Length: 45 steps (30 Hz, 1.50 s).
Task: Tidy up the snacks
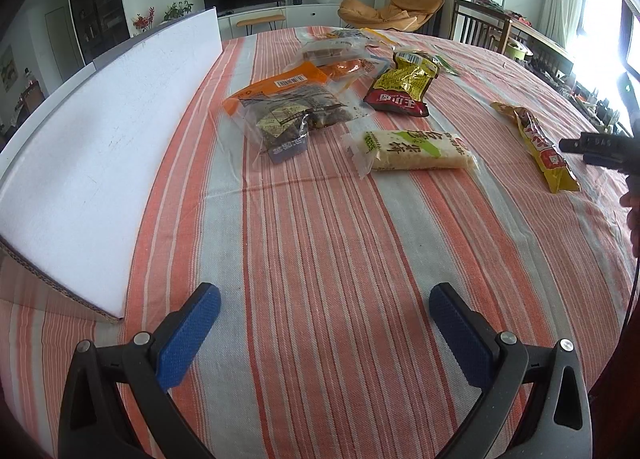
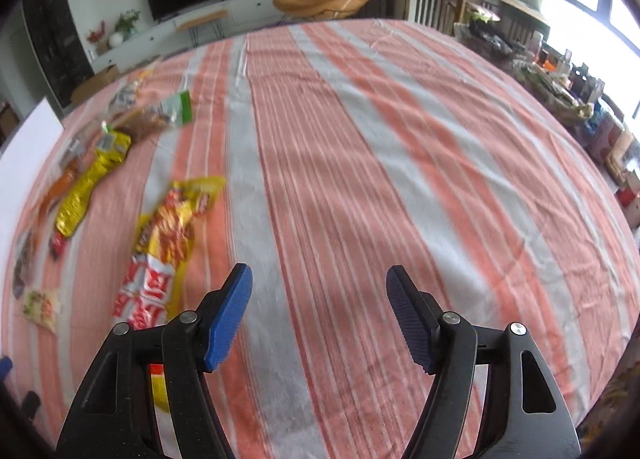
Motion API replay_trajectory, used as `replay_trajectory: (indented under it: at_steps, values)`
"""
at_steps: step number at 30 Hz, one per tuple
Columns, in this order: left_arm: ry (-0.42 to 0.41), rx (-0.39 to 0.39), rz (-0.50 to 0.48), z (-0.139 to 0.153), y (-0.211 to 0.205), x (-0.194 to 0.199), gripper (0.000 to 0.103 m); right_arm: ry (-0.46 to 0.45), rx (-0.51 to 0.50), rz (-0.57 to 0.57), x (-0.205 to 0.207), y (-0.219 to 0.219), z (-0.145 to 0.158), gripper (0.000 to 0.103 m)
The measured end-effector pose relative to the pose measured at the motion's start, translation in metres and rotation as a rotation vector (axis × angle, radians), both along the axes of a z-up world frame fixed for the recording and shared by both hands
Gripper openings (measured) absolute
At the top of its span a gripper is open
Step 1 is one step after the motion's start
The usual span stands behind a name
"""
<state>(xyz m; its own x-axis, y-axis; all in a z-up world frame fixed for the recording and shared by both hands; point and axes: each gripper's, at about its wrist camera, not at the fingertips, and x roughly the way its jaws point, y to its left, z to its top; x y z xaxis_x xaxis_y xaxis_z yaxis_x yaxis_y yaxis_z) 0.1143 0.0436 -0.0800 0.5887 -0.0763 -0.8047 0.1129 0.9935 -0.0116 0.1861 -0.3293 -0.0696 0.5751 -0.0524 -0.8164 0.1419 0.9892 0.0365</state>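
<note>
Orange-striped cloth covers the table (image 1: 320,259) where snacks lie scattered beside the white box (image 1: 100,147); with both the left claw (image 1: 325,323) and right claw (image 2: 319,311) released and empty, the right should sweep left, pinching the yellow chip bag (image 2: 168,243) at its flat edge.

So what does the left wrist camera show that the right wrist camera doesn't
Only the left wrist view shows the pale rice-cake packet with green lettering clearly, plus the full white foam board beside the snacks. Only the right wrist view shows the long bare stretch of striped tablecloth toward the window. Both share the long yellow-and-red snack bag, the yellow foil pouch with a red end, and open jaws on each gripper: left gripper, right gripper.
</note>
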Motion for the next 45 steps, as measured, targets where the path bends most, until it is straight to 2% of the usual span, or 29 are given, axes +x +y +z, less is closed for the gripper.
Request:
replay_trajectory:
  at_steps: [6,13,18,23,25,28,30,32,36,38,43,45]
  values:
    - [0.000,0.000,0.000,0.000,0.000,0.002,0.103,-0.034,-0.050,0.041,-0.003,0.010,-0.008,0.081]
    - [0.011,0.000,-0.032,0.001,0.001,-0.002,0.103,-0.046,-0.051,0.074,-0.002,0.013,-0.011,0.090]
    - [0.022,-0.003,-0.062,0.001,0.001,-0.003,0.103,-0.049,-0.049,0.079,-0.003,0.014,-0.012,0.091]
    - [0.041,-0.099,-0.163,0.009,-0.011,0.003,0.103,-0.048,-0.049,0.079,-0.003,0.014,-0.012,0.091]
    - [0.008,-0.072,-0.218,0.023,-0.024,0.012,0.102,-0.048,-0.049,0.078,-0.003,0.014,-0.012,0.091]
    - [-0.102,0.045,-0.378,0.047,-0.052,0.028,0.103,-0.048,-0.049,0.078,-0.003,0.014,-0.012,0.091]
    - [-0.110,0.149,-0.481,0.051,-0.076,0.048,0.103,-0.048,-0.049,0.078,-0.003,0.014,-0.012,0.091]
    - [-0.109,0.211,-0.527,0.050,-0.092,0.066,0.103,-0.048,-0.049,0.078,-0.003,0.014,-0.012,0.091]
    - [-0.011,0.223,-0.624,0.033,-0.112,0.097,0.103,-0.049,-0.048,0.078,-0.003,0.014,-0.012,0.091]
    - [0.008,0.211,-0.650,0.028,-0.114,0.100,0.103,-0.049,-0.048,0.078,-0.003,0.014,-0.012,0.091]
    - [0.100,0.102,-0.667,0.014,-0.106,0.106,0.103,-0.049,-0.049,0.078,-0.003,0.014,-0.012,0.091]
    - [0.131,0.083,-0.659,0.007,-0.099,0.106,0.103,-0.049,-0.049,0.078,-0.003,0.014,-0.012,0.091]
